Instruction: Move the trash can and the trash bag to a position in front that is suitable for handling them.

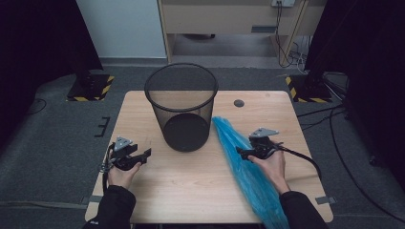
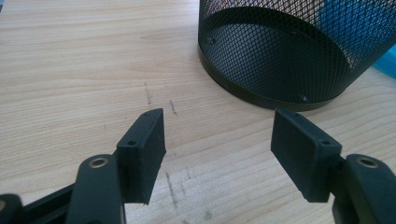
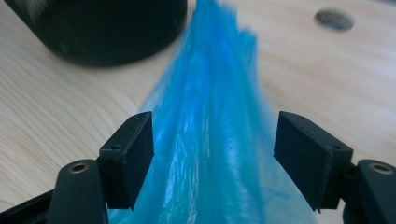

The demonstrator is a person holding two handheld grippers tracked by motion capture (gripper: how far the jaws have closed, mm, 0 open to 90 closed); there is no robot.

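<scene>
A round black wire-mesh waste basket (image 1: 181,107) stands upright on the light wooden desk (image 1: 191,176), toward the far middle of its top, and serves here as the landmark. To the right of the basket lies a long, crumpled blue plastic bag (image 1: 243,167); its far tip sits just beside the basket's base, and from there it stretches away toward the near edge of the desk, where it runs off the front.

The right gripper (image 1: 244,153), held in the person's right hand (image 1: 272,167), is right of the basket and low over the middle of the bag. In the right gripper view its two black fingers (image 3: 128,156) stand released, one on either side of the blue plastic (image 3: 210,154), which runs up between them; whether the pads brush the folds I cannot tell.

The left gripper (image 1: 145,153), in the left hand (image 1: 123,174), is left of the basket and nearer the front edge, pointing toward the basket's base. In the left gripper view its fingers (image 2: 142,149) are also released, with bare wood between them and the mesh wall (image 2: 289,51) just beyond.

A small dark round hole (image 1: 239,103) marks the desk right of the basket, farther back than the bag's tip.
</scene>
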